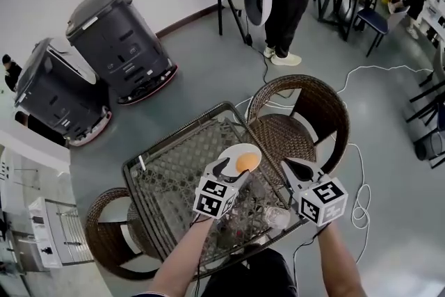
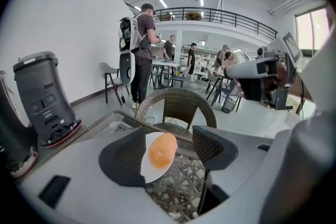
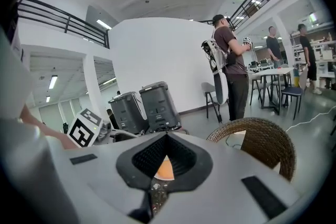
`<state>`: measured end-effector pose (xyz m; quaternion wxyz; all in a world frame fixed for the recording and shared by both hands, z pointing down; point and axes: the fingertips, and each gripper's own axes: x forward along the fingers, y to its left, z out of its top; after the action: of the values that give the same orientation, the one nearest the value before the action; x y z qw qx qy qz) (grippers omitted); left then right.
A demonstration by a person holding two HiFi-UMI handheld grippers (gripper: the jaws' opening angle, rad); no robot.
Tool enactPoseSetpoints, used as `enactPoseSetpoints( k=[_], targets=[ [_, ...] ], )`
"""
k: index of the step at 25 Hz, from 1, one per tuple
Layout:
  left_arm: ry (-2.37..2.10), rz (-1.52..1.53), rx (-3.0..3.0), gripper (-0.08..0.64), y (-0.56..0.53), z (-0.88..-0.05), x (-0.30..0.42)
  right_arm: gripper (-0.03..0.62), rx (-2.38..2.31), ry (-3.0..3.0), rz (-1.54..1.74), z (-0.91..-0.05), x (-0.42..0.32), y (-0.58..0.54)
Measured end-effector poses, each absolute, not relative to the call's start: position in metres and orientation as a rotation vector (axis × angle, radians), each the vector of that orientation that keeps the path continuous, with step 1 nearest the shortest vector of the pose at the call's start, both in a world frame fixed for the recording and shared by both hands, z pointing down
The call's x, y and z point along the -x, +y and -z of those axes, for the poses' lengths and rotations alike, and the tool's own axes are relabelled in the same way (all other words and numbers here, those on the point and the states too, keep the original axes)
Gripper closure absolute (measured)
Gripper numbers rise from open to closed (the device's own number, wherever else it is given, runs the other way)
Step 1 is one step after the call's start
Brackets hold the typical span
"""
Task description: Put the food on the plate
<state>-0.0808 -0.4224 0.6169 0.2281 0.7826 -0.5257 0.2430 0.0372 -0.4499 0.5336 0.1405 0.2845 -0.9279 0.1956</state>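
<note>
Wicker counter (image 1: 174,174), glass-topped, beside a round rattan chair (image 1: 327,111) on a grey floor (image 1: 208,73), carried a white plate (image 1: 232,150) with the orange food (image 1: 245,162); left tool (image 2: 169,148) gaped nearby, right tool (image 3: 165,150) closed, empty.

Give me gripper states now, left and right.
Left gripper: open, jaws apart, empty; round orange food on the white plate lies beyond them.
Right gripper: shut, jaws together, holding nothing.

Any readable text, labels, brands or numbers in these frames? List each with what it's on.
None readable in any view.
Left marker cube, right marker cube: black-and-white square codes only, no letters.
Dark machines: panel markings and a pale strip, too small to read.
</note>
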Motion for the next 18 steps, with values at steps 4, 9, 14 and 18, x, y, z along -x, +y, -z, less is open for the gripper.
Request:
enactPoseSetpoints(
  k=[4,9,14,18],
  targets=[
    [-1.479,-0.575,-2.243,0.359,-0.406,-0.570,0.074,0.588,-0.861,-2.710,-0.532,-0.502,-0.033,-0.436],
    [-1.514,-0.485,-2.322,0.451,-0.377,-0.526,0.066,0.588,-0.901,-2.759,-0.469,-0.464,-0.030,-0.406],
    [-1.540,-0.358,-2.381,0.519,-0.346,-0.480,0.064,0.588,-0.922,-2.801,-0.459,-0.435,-0.016,-0.373],
    [-1.530,-0.250,-2.429,0.551,-0.323,-0.448,0.054,0.588,-0.908,-2.832,-0.433,-0.417,-0.004,-0.349]
  ],
)
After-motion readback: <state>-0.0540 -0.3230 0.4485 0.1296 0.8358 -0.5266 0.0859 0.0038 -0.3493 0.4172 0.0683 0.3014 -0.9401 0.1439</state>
